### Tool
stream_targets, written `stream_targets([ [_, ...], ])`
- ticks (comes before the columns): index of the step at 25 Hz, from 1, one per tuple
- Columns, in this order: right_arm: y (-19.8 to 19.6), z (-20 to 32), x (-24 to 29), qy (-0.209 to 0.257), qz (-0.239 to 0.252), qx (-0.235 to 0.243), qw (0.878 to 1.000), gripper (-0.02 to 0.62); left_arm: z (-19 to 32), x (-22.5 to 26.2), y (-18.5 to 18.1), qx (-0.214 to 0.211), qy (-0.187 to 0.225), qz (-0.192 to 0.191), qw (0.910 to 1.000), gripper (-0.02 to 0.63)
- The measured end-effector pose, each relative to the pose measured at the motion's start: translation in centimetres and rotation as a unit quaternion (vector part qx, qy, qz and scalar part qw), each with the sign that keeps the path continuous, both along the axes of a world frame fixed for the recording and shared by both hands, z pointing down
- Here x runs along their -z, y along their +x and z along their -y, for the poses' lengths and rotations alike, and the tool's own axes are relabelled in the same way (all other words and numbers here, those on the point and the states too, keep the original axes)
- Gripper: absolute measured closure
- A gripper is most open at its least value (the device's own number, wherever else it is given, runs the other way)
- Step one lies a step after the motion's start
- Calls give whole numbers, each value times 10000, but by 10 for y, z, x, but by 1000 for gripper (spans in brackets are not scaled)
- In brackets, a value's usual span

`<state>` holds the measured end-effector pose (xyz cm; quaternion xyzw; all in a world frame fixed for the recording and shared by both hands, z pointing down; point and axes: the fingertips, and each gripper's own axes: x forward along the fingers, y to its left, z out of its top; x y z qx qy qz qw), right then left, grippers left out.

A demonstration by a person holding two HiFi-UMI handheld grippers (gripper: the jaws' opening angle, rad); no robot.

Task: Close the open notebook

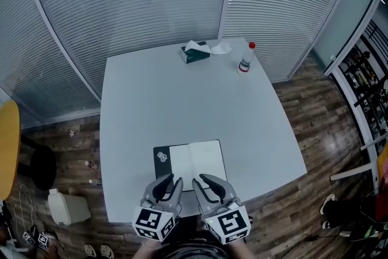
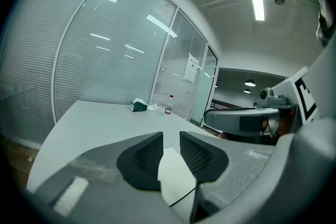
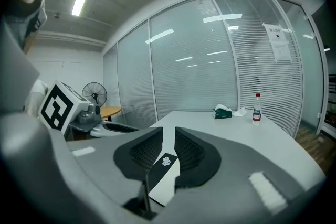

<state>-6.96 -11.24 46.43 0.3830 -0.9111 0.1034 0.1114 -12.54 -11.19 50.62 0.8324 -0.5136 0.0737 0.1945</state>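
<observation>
The open notebook (image 1: 193, 162) lies flat at the table's (image 1: 157, 100) near edge, just ahead of and below both grippers, its long axis running across them. The left gripper (image 1: 171, 181) and right gripper (image 1: 204, 180) hover with jaws narrowly apart and empty. The black cover leaf is nearer the left one.

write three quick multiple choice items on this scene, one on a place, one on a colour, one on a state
1. The bottle stands on the table at its: A near edge B far edge C left edge
2. The bottle's cap is: A red B blue C black
3. The notebook is: A shut B open flat C standing upright

B: it stands beside the tissue box at the far edge. A: the cap shows red. B: its white pages lie bare.
</observation>
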Motion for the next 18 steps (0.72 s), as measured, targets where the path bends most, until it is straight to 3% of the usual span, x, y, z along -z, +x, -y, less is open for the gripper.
stream_targets([
  [18, -13, 7, -44, -433, -307, -54, 9986, 515, 5, -112, -54, 413, -1177, 118, 9921, 511],
])
